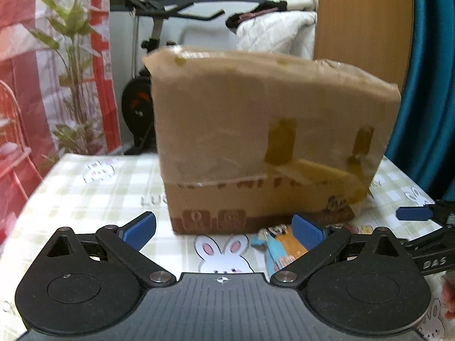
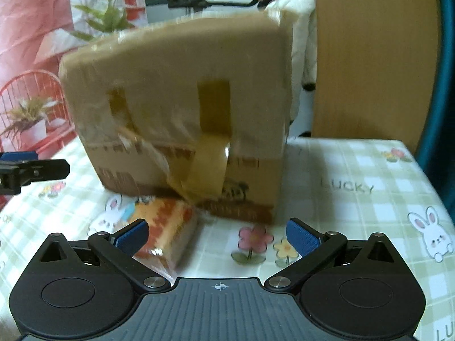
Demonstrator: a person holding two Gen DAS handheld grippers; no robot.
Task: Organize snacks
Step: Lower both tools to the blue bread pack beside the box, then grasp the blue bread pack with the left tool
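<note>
Leftmost, past the far left edge of the table, a red-and-white patterned curtain (image 1: pixel 20 56) hangs behind a green plant (image 1: pixel 71 56), and a black exercise bike (image 1: pixel 148 65) stands farther back. Nearer, the table (image 1: pixel 93 196) carries a pale green checked cloth printed with rabbits, flowers and the word LUCKY.

Low in the left wrist view, the left gripper (image 1: pixel 224 230) has its blue-padded fingers spread wide, with nothing between them. It points at a cardboard box (image 1: pixel 264 130) standing upright in the middle of the table, closed and crossed with clear and brown tape; loose tape hangs off its near face. The box looks blurred in both views.

Just in front of the box's lower near edge lies a snack pack (image 2: pixel 167 227), orange and white with a cartoon figure on its wrapper, flat on the cloth. It sits between the two grippers, touching or almost touching the box; I cannot tell which.

Further right, the right gripper (image 2: pixel 217 233) is likewise spread wide and empty, its left finger (image 2: pixel 133 234) just over the near end of the snack pack. Right of the box the cloth is bare, and beyond the far right edge stand a wooden panel (image 2: pixel 369 56) and something teal (image 1: pixel 426 71).
</note>
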